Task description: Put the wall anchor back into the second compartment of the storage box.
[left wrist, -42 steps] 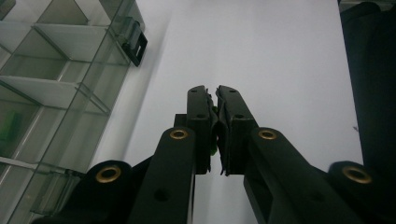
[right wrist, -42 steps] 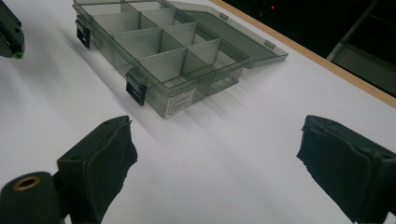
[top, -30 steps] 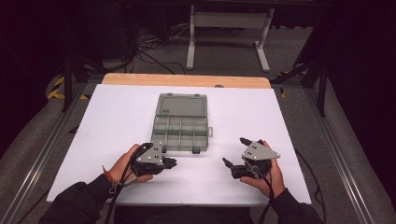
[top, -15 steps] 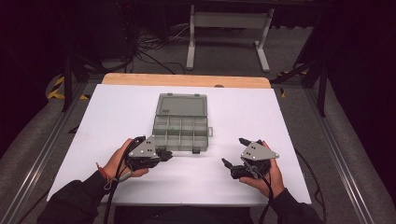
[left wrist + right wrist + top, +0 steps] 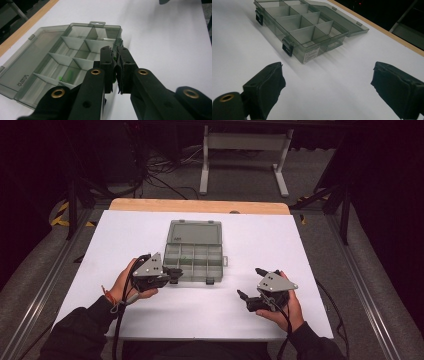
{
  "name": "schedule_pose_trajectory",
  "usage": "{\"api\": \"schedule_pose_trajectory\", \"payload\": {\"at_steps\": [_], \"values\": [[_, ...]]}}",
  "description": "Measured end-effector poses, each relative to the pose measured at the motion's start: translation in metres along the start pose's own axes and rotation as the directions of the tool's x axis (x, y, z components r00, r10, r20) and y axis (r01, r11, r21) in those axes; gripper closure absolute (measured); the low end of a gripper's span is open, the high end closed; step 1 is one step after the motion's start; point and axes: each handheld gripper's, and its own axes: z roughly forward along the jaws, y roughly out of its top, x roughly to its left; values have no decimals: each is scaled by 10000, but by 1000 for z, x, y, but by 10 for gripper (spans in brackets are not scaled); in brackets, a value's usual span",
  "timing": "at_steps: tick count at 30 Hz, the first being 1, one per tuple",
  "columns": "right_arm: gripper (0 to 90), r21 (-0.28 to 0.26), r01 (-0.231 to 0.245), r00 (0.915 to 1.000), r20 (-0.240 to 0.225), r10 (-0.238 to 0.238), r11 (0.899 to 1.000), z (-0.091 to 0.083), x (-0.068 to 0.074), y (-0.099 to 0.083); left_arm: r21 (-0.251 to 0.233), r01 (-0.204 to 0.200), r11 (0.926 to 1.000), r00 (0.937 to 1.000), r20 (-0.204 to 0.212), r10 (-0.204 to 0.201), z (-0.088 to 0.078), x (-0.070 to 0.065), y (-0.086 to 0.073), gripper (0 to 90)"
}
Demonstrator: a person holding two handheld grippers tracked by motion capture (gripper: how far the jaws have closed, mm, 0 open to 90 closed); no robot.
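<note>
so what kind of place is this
Probably a lab or recording workspace: a white table holding one clear compartment box, tangled cables on the dark floor behind, and a metal stand.

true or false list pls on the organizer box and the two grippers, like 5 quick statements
1. The organizer box lies with its lid open. True.
2. The left gripper stands wide open. False: its jaws are shut, with something small and green pinched between them.
3. The right gripper is open with nothing between its jaws. True.
4. The right gripper rests inside a compartment of the box. False: it sits apart from the box over the bare white table.
5. The box has black latches on its front wall. True.
</note>
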Motion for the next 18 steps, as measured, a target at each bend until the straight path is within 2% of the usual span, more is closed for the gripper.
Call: {"api": "schedule_pose_trajectory", "payload": {"at_steps": [9,18], "values": [[105,123,-33,10000,6,33,9999,3,0,-1,-122,105,9999,9997,-219,-107,4,17,7,844],[105,162,-21,10000,-5,21,9999,4,0,-2,6,348,9994,9985,-416,-347,16,37,11,844]]}}
